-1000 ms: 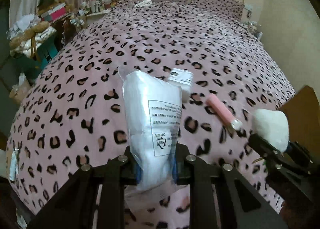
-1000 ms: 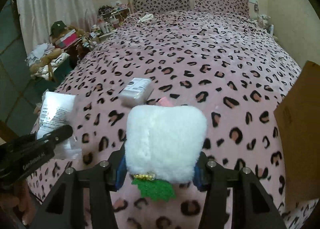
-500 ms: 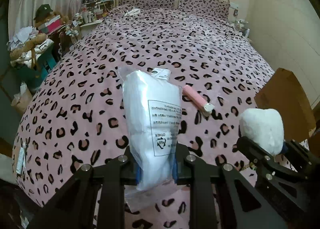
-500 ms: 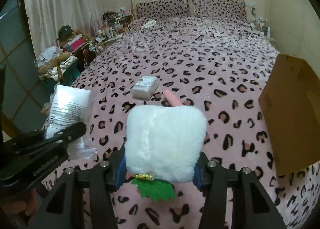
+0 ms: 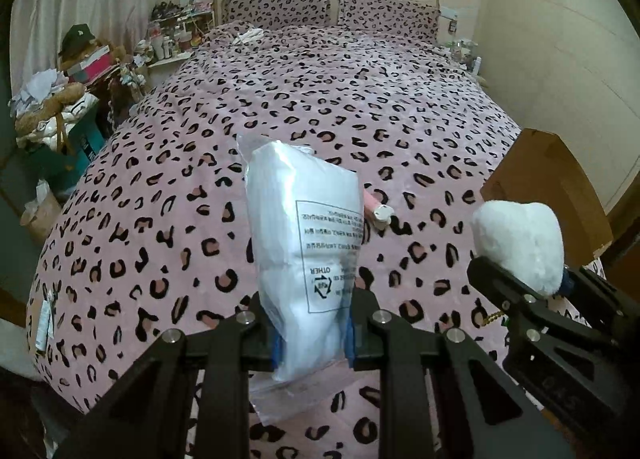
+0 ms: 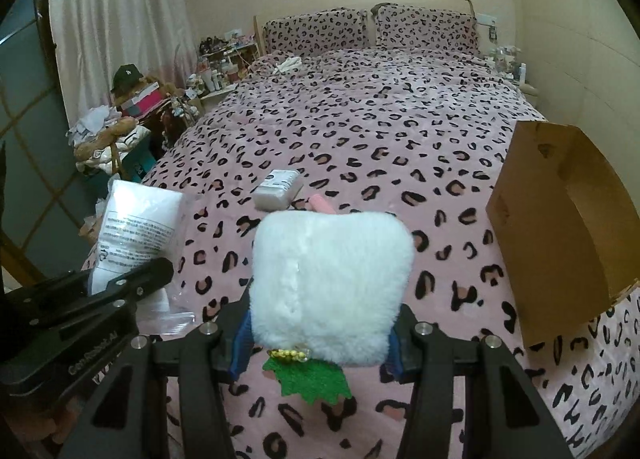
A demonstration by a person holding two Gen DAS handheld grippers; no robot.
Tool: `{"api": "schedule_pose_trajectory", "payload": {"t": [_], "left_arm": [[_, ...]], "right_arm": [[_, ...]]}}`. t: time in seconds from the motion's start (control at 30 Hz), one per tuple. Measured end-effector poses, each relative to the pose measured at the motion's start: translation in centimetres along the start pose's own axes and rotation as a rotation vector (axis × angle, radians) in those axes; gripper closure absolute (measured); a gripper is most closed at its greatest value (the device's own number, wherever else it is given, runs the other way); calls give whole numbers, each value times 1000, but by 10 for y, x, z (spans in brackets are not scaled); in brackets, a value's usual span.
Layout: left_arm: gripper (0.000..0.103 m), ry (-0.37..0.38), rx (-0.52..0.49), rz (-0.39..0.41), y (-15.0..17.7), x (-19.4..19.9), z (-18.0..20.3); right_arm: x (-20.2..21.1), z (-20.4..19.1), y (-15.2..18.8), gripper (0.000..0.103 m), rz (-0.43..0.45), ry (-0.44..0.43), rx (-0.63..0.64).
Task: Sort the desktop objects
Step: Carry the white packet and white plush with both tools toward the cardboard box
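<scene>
My left gripper (image 5: 312, 339) is shut on a clear plastic bag of white material (image 5: 304, 243) with a printed label, held upright above the bed; the bag also shows in the right wrist view (image 6: 136, 227). My right gripper (image 6: 320, 343) is shut on a white fluffy pouch (image 6: 332, 287) with a green felt leaf and gold beads; the pouch also shows in the left wrist view (image 5: 520, 243). On the pink leopard-print bedspread (image 6: 400, 139) lie a small white box (image 6: 278, 189) and a pink tube (image 5: 378, 207), partly hidden behind the held things.
An open brown cardboard box (image 6: 560, 219) stands on the bed's right edge, also in the left wrist view (image 5: 548, 187). Cluttered shelves, a teddy bear and bags (image 5: 60, 107) fill the floor left of the bed. Two pillows (image 6: 372, 27) lie at the head.
Both grippers have pulled back and risen from the bed with their loads still held. More of the room and the cardboard box has come into view.
</scene>
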State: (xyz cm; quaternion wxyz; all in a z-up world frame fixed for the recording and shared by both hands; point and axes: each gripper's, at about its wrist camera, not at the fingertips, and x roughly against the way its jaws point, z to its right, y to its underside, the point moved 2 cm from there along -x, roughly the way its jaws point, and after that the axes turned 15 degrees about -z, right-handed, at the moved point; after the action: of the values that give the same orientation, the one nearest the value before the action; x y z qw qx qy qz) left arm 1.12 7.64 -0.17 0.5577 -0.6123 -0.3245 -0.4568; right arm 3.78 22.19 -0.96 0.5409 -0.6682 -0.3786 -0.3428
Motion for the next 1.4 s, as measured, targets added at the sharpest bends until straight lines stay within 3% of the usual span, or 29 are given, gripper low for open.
{"api": "schedule_pose_trajectory", "payload": {"t": [0.33, 1.4], "left_arm": [[80, 35, -44, 5, -5, 3, 27], [80, 139, -259, -20, -18, -20, 165]], "right_arm": [[17, 24, 9, 51, 26, 29, -41], [57, 141, 38, 51, 63, 140, -238]]}}
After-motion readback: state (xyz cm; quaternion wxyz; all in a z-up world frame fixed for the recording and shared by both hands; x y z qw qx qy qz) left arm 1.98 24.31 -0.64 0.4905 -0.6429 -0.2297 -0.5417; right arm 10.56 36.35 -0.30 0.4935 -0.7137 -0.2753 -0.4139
